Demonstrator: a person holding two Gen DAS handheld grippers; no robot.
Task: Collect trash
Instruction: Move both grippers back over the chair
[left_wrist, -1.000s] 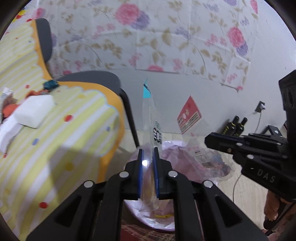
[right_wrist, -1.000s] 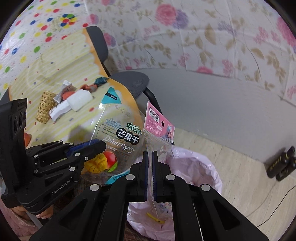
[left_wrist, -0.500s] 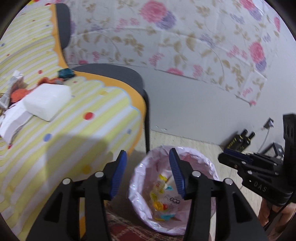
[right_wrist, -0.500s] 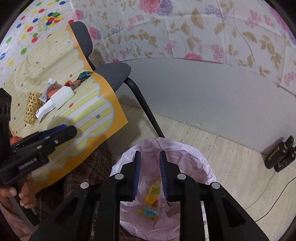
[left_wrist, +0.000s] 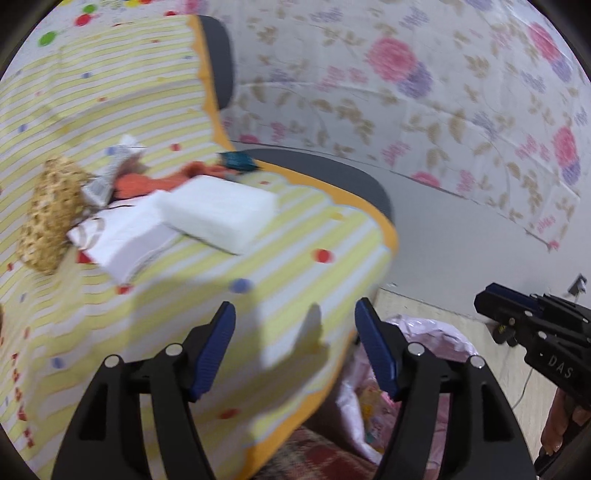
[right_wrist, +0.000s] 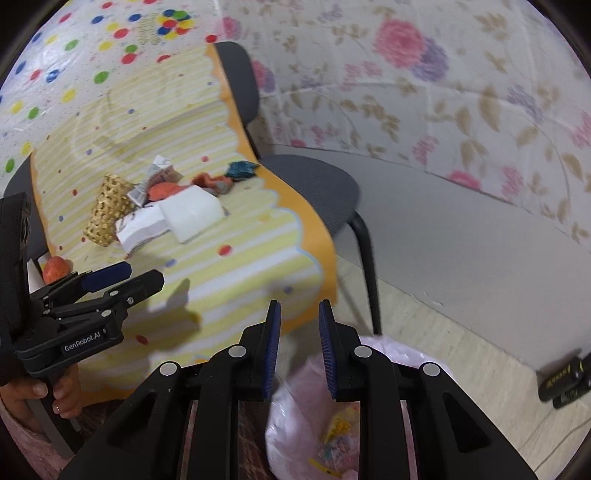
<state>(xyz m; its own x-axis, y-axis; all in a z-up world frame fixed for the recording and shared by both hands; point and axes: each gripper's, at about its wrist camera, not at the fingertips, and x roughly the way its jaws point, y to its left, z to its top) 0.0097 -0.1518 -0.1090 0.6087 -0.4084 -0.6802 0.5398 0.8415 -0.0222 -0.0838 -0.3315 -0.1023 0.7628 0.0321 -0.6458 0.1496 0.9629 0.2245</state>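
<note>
Both claws are empty — left claw (left_wrist: 295, 350) spread wide, right claw (right_wrist: 297, 347) parted narrowly. Remaining trash (right_wrist: 162, 206) sits piled on the tabletop (right_wrist: 240, 273) — the white foam block (left_wrist: 218, 214) looks light and squashy, so I'd pinch its short edge gently.

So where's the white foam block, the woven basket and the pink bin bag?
white foam block (left_wrist: 218, 214), left wrist view, on its top face.
woven basket (right_wrist: 107, 210), right wrist view, on its side wall.
pink bin bag (right_wrist: 295, 417), right wrist view, on its crumpled near edge.
</note>
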